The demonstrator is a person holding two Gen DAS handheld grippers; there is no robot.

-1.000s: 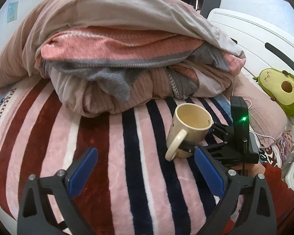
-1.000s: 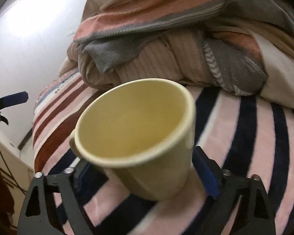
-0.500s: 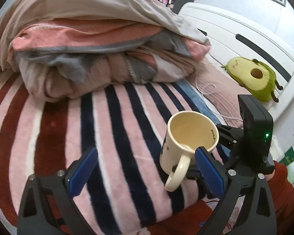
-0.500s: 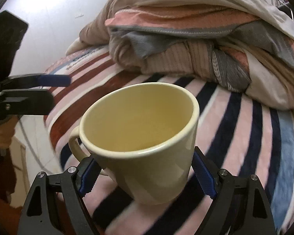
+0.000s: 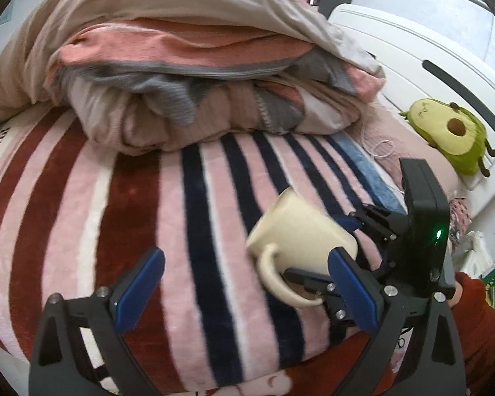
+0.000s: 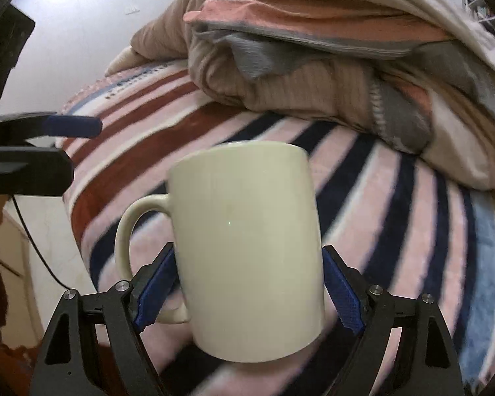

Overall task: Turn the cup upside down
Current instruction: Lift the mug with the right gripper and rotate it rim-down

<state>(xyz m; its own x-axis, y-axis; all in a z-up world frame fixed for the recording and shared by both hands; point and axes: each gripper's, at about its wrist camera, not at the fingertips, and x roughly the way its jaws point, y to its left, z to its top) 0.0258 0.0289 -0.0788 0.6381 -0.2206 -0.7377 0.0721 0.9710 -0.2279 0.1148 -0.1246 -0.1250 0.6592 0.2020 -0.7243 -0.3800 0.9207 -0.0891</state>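
A cream mug (image 6: 247, 250) with a handle on its left is clamped between the blue pads of my right gripper (image 6: 247, 290). It is held above the striped blanket (image 6: 396, 198) and tipped forward, mouth facing away, so its opening is hidden. In the left wrist view the same mug (image 5: 300, 234) lies tilted on its side, handle toward me, held by the right gripper (image 5: 326, 250). My left gripper (image 5: 244, 280) is open and empty, just left of the mug, with its fingers (image 6: 72, 125) visible in the right wrist view.
A heap of folded quilts (image 5: 194, 76) lies at the back of the bed. An avocado plush (image 5: 452, 135) rests by the white headboard (image 5: 429, 59) at right. A white cable (image 5: 382, 148) lies beside the pillow. The bed's near edge is below the grippers.
The mug, upright with its mouth showing a second ago, has been rotated forward onto its side in the right gripper. The left gripper stayed open and shifted its view slightly.
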